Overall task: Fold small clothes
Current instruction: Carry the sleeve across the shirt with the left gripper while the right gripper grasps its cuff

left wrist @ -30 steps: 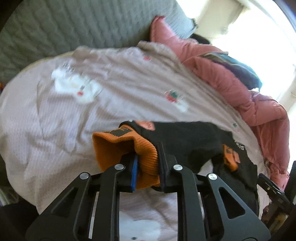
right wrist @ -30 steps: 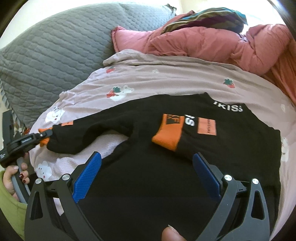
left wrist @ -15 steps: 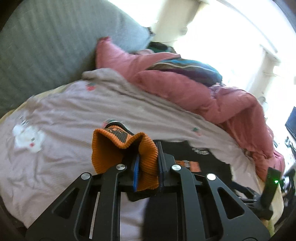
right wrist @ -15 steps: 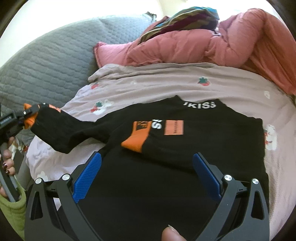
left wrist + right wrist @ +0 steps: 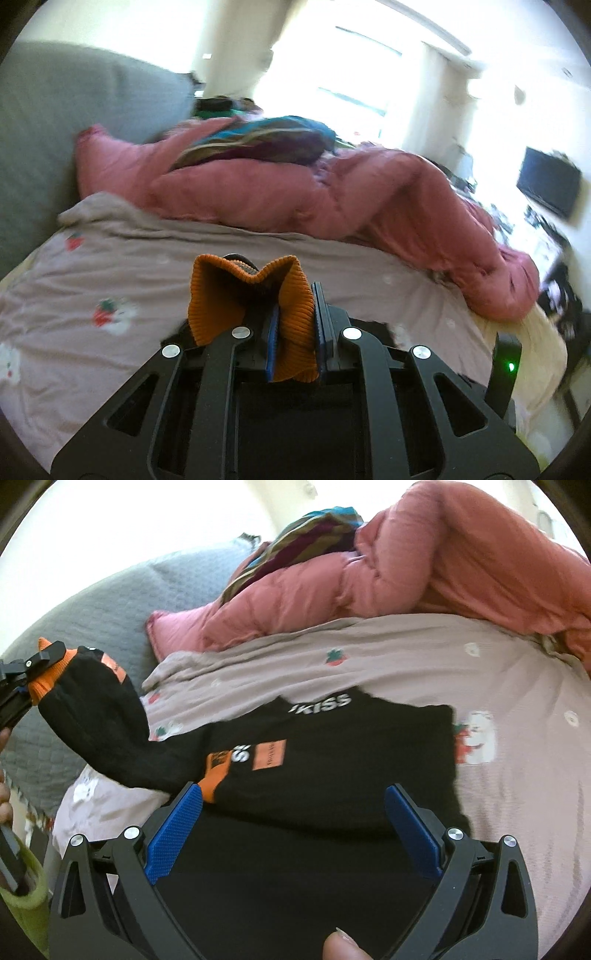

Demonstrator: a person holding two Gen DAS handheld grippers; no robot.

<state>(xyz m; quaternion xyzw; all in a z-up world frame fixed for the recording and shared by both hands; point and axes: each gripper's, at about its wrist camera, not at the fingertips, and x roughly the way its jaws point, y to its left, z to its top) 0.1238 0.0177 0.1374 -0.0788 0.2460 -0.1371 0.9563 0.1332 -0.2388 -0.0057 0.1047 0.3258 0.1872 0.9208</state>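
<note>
A small black sweater (image 5: 332, 768) with orange patches and white lettering lies on the mauve bedsheet (image 5: 406, 657). One sleeve lies folded across its chest, its orange cuff (image 5: 216, 775) near my right gripper's left pad. The other sleeve (image 5: 107, 734) is lifted off the bed at the left, held by its orange cuff (image 5: 291, 314) in my left gripper (image 5: 295, 332), which is shut on it. That left gripper (image 5: 26, 679) also shows at the right wrist view's left edge. My right gripper (image 5: 291, 812) hovers open over the sweater's lower body with nothing between its pads.
A pink puffy quilt (image 5: 314, 192) with a striped cloth (image 5: 258, 144) on it lies along the bed's far side. A grey quilted headboard (image 5: 110, 602) stands at the left. A person's green sleeve (image 5: 26, 901) and thumb (image 5: 343, 941) show at the bottom.
My left gripper has risen with the orange cuff, lifting the sleeve off the bed and swinging toward the pink quilt. The right gripper slid over the sweater's body, still open.
</note>
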